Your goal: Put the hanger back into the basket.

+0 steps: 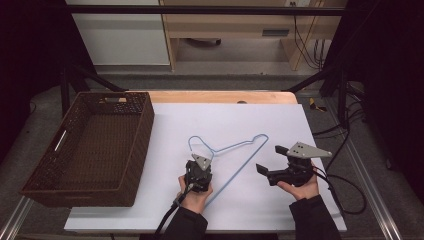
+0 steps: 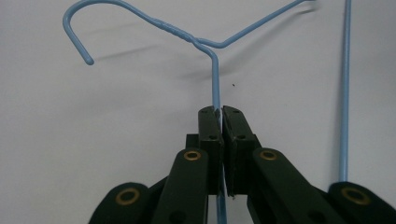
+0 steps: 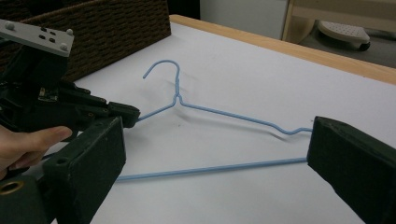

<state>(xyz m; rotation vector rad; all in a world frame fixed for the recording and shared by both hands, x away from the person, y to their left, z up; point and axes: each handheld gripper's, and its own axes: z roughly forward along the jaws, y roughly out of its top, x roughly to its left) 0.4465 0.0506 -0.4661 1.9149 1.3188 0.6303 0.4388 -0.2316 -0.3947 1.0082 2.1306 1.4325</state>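
One blue wire hanger [image 1: 235, 155] on white table sheet [image 1: 260, 120], mid-sheet, hook toward far edge, long bar slanting toward near edge. One brown wicker basket [image 1: 50, 175] at sheet's left edge, overhanging table's left side. Two grippers, one per hand. Left gripper [image 2: 219, 114] near sheet's near edge, jaws pressed together, pinching hanger's shoulder wire just below twisted neck. Right gripper [image 1: 267, 160] right of hanger, apart from it, jaws spread wide, holding nothing.
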